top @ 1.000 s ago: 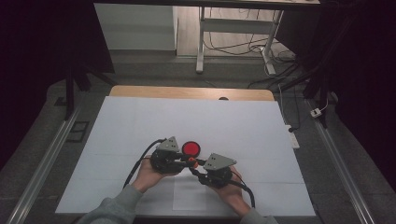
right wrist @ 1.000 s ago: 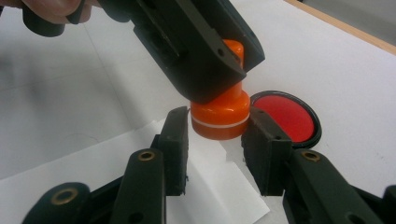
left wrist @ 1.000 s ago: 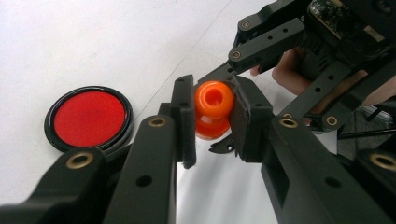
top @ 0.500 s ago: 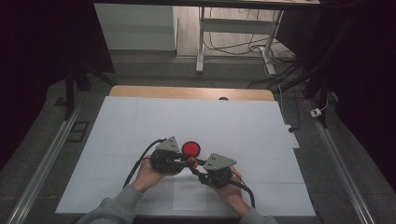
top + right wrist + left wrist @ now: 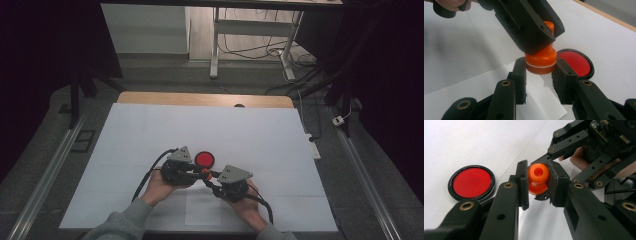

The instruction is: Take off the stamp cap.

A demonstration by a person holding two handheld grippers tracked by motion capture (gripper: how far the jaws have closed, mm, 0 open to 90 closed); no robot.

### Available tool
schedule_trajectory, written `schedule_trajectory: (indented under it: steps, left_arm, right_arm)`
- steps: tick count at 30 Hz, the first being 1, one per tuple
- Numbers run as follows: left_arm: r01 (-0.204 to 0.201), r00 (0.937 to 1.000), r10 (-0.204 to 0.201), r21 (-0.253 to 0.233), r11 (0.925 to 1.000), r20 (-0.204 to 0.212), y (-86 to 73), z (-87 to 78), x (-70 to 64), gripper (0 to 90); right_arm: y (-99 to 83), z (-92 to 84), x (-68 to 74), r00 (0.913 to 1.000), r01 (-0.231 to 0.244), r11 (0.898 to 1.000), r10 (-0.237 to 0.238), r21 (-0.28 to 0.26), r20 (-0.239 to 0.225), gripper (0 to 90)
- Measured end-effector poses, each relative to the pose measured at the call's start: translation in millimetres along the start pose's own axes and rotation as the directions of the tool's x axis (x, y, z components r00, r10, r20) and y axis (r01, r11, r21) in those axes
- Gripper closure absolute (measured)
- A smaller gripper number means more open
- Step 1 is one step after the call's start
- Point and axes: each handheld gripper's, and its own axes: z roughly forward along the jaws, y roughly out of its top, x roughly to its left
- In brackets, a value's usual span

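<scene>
Orange glossy plastic stamp (image 5: 541, 58), round, with a wide lower body ringed by a thin white line and a narrower knob on top that has a dimpled end, sits at the centre of the right gripper view and a little above the centre of the left gripper view. The left gripper (image 5: 537, 182) is clamped on the knob, its black jaws pressed to both sides. The right gripper (image 5: 541, 68) is closed on the wide base. In the high view the stamp (image 5: 204, 171) lies below centre, between the two hands. Just beside it a round red ink pad in a black rim (image 5: 472, 182) rests on the white table sheet (image 5: 250, 135).
</scene>
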Motion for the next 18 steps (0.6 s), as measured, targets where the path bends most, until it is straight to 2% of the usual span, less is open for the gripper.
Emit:
schedule_trajectory:
  steps: [18]
  left_arm:
    - [0.006,1.0000,-0.006,0.008,0.9999,-0.001,-0.2,0.3,0.2,72.1]
  right_arm:
    - [-1.8,0.7,0.7,1.0000,-0.008,1.000,0.008,-0.004,-0.001,64.5]
